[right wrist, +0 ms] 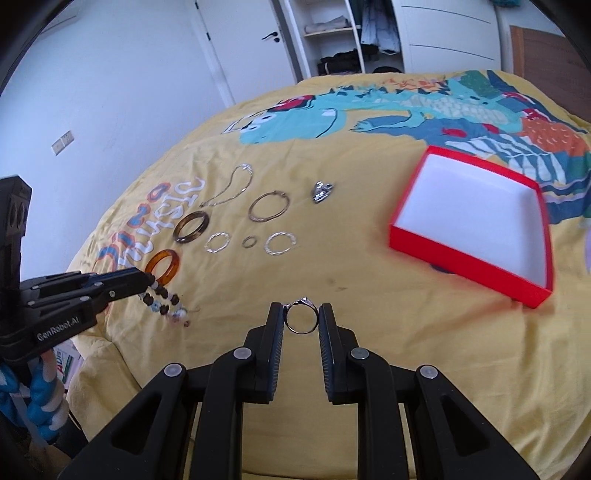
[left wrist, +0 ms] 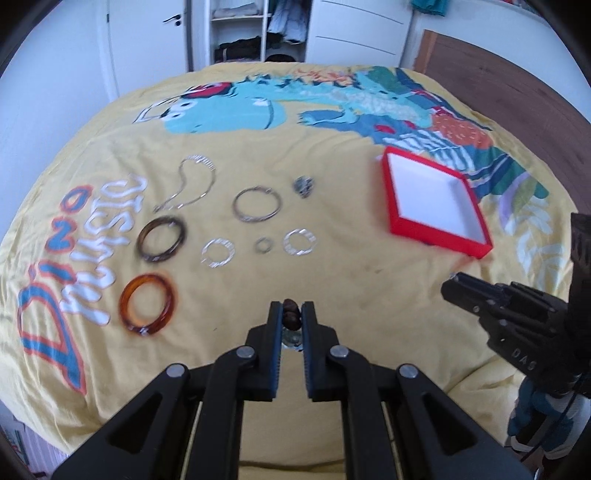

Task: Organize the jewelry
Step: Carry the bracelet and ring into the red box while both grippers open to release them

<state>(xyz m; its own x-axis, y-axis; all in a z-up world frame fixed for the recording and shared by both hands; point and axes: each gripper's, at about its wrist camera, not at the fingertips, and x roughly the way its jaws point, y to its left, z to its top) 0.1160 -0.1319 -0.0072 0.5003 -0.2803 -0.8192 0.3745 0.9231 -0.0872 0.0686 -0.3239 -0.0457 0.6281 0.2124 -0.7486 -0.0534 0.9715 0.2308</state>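
Observation:
My left gripper (left wrist: pixel 291 314) is shut on a beaded bracelet (left wrist: pixel 290 316) of brown and pale beads; it hangs from the tips in the right wrist view (right wrist: pixel 164 301). My right gripper (right wrist: pixel 302 320) is shut on a silver ring (right wrist: pixel 301 319), held above the yellow bedspread (right wrist: pixel 369 350). An empty red box (right wrist: pixel 471 254) with a white inside lies to the right (left wrist: pixel 402 225). On the bedspread lie an orange bangle (left wrist: pixel 147 309), a dark brown bangle (left wrist: pixel 161 239), a silver chain (left wrist: pixel 192 184), a large silver hoop (left wrist: pixel 257 204), two flat silver rings (left wrist: pixel 218 252) (left wrist: pixel 300 242), a small ring (left wrist: pixel 264 244) and a silver charm (left wrist: pixel 303 185).
The bed fills both views, with a dinosaur print (left wrist: pixel 258 107) at the far side. A white door (right wrist: pixel 240 44), open wardrobe shelves (left wrist: pixel 258 33) and a wooden headboard (left wrist: pixel 517 92) stand beyond it. The bed's front edge lies just below the grippers.

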